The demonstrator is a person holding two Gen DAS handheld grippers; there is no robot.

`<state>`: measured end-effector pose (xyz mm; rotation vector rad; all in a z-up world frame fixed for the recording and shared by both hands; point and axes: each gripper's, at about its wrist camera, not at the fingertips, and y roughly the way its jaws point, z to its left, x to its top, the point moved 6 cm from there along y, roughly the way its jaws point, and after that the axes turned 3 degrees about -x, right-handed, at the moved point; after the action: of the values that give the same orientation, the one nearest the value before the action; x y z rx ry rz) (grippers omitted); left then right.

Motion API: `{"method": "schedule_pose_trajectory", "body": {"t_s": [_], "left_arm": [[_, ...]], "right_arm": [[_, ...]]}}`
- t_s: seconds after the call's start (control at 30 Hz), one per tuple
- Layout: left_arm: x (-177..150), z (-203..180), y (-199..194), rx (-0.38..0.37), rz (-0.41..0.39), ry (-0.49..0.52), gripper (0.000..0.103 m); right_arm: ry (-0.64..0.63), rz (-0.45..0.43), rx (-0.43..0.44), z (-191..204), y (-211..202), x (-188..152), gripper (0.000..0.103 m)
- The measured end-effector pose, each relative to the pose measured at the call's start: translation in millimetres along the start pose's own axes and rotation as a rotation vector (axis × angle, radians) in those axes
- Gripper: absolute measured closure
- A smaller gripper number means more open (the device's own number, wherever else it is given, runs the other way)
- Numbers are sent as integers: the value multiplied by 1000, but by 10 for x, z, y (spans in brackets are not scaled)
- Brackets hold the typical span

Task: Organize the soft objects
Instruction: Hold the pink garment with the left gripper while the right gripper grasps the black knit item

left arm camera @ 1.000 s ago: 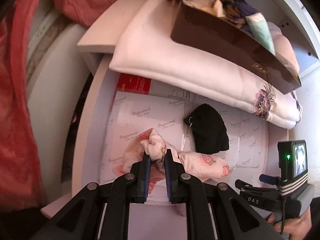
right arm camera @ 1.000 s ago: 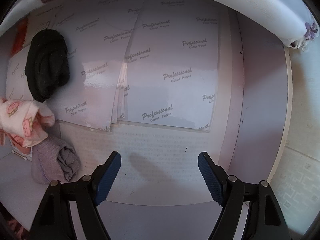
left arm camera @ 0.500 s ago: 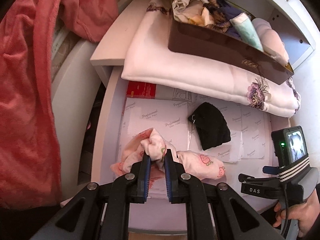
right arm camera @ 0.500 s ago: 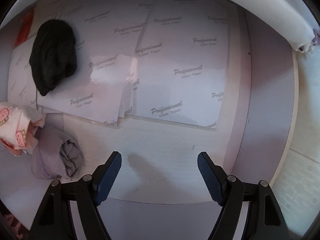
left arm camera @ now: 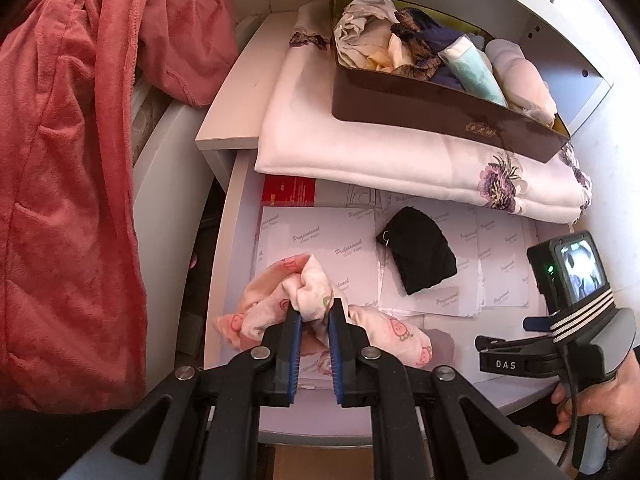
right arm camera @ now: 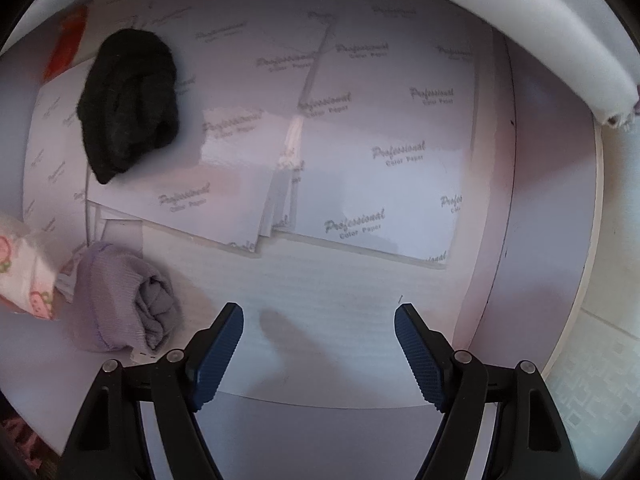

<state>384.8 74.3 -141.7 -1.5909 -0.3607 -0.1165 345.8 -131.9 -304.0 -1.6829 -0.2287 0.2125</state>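
Note:
My left gripper (left arm camera: 314,322) is shut on a bunched pink-and-white printed garment (left arm camera: 308,292), lifted above the open white drawer (left arm camera: 218,280); the cloth's ends trail down left and right. A rolled black sock (left arm camera: 418,250) lies on the glossy paper sheets (left arm camera: 320,236) lining the drawer. In the right wrist view my right gripper (right arm camera: 319,334) hangs open over the bare drawer floor, nothing between its blue pads. A rolled lilac cloth (right arm camera: 124,300) lies just left of it, beside the pink garment (right arm camera: 28,272); the black sock (right arm camera: 128,100) is farther up left.
A brown box (left arm camera: 436,110) stuffed with several rolled soft items rests on a folded floral quilt (left arm camera: 380,152) on the shelf above the drawer. A red fleece garment (left arm camera: 68,160) hangs at the left. A hand (left arm camera: 616,412) holds the right gripper's handle at the drawer's right.
My left gripper rose with the pink garment, so the view widened to show the box's contents and more red fleece. The right gripper stayed in place, and its view shifted slightly.

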Motion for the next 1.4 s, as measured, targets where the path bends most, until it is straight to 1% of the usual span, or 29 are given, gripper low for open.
{"method": "schedule_pose_trajectory", "body": {"t_s": [0.1,0.37,0.57,0.67,0.87,0.97,1.0,1.03,1.07,1.13,1.17,1.23,1.27,1.4], "left_arm": [[-8,-20,4,-1,1,11,92],[-25,-59,111,-22,17,8,92],[-23,-67,149,-33,23,-10,92],[-23,-73,152,-43,26,-16,92],[-29,-5,170,-45,36,-47,92],[-22,0,171,-39,33,-48,92],[-17,-9,165,-39,31,-47,92],[-11,-16,153,-37,26,-43,92],[-6,-23,143,-37,22,-41,92],[3,-41,121,-40,14,-41,92],[7,-48,109,-42,11,-40,92],[13,-63,87,-45,5,-38,92],[17,-69,77,-47,1,-38,92],[51,-92,2,-50,-24,-30,92]], "right_arm": [[-19,-37,-12,37,-102,48,27],[-46,-168,26,198,-401,217,27],[-97,-303,86,444,-731,428,26],[-108,-337,86,557,-778,532,26],[-157,-346,55,792,-670,705,27],[-182,-326,22,919,-594,782,31],[-187,-314,19,953,-557,806,35],[-193,-303,22,976,-531,833,43],[-207,-279,9,1007,-478,843,48],[-219,-268,6,1048,-446,844,53],[-222,-266,10,1044,-451,839,55],[-231,-249,-11,968,-453,811,60],[-228,-241,-14,975,-445,822,60],[-178,-200,-7,764,-472,669,62]]}}
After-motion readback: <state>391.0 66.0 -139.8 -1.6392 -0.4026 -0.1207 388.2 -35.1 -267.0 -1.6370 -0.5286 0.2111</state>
